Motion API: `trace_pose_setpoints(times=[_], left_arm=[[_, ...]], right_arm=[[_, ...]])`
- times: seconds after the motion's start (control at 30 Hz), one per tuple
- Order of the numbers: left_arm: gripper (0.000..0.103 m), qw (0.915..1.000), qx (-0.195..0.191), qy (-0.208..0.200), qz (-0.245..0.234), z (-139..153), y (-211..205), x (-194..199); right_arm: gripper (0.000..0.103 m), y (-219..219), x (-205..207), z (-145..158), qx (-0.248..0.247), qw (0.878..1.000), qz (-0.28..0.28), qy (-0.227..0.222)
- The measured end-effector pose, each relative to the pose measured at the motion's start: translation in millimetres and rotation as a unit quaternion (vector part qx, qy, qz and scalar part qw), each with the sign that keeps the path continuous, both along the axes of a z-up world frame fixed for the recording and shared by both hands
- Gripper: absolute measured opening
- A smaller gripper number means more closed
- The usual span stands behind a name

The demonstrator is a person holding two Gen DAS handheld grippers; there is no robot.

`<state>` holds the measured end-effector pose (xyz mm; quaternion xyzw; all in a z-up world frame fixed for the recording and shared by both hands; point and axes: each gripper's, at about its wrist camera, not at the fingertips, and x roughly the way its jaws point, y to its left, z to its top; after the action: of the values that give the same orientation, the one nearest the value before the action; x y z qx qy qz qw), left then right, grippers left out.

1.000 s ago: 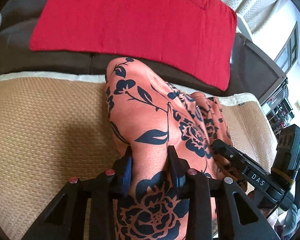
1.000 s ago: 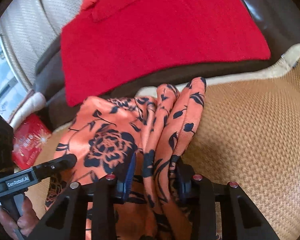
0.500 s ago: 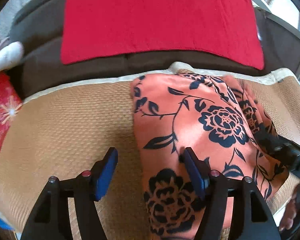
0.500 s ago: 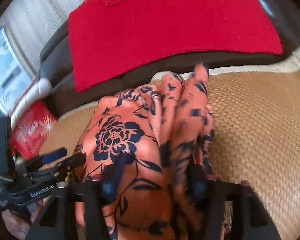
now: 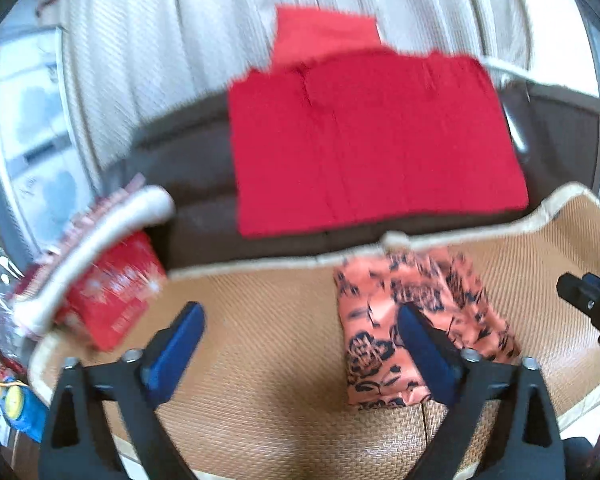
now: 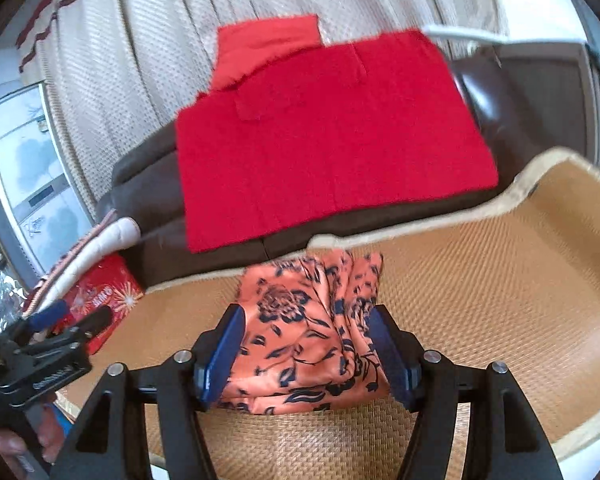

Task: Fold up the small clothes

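A folded orange garment with a dark floral print [image 5: 420,312] lies on the woven tan mat [image 5: 260,340]. It also shows in the right wrist view [image 6: 304,328]. My left gripper [image 5: 300,348] is open and empty, raised above the mat, with the garment behind its right finger. My right gripper [image 6: 306,354] is open and empty, its blue pads standing on either side of the garment without pinching it. The right gripper's tip [image 5: 588,300] shows at the right edge of the left wrist view, and the left gripper [image 6: 52,344] shows at the left of the right wrist view.
A red cloth [image 5: 364,140] drapes over the dark brown sofa back [image 5: 188,168] behind the mat. A red packet [image 5: 112,292] and a white roll [image 5: 100,240] lie at the mat's left end. Pale curtains [image 6: 140,60] hang behind.
Both grippers opened, let go of the garment and drew back and up. The garment now lies folded on the mat, smaller in both views.
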<state>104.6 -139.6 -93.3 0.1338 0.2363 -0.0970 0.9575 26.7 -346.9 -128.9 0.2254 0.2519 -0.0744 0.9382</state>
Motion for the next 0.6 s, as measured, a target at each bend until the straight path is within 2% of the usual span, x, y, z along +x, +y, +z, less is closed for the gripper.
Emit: trace_pose_setpoints(times=[0.1,0.3,0.6], left_arm=[[0.101,0.9990,-0.005,-0.044,0.002,30.7,12.6,-24.4],[0.101,0.9971,-0.035,-0.066,0.006,71.5,36.5,-58.9],[0.102,0.9921,-0.055,-0.108,0.032,101.1,55.8,-87.3]], right_arm=[[0.071,11.0,-22.6,29.9,-0.018,1.000,0.002,-0.014],[0.071,38.1,-55.8,78.2,-0.056,0.998,0.006,-0.031],[0.075,55.9,-98.6,125.2,-0.083,0.994,0.001,-0.067]])
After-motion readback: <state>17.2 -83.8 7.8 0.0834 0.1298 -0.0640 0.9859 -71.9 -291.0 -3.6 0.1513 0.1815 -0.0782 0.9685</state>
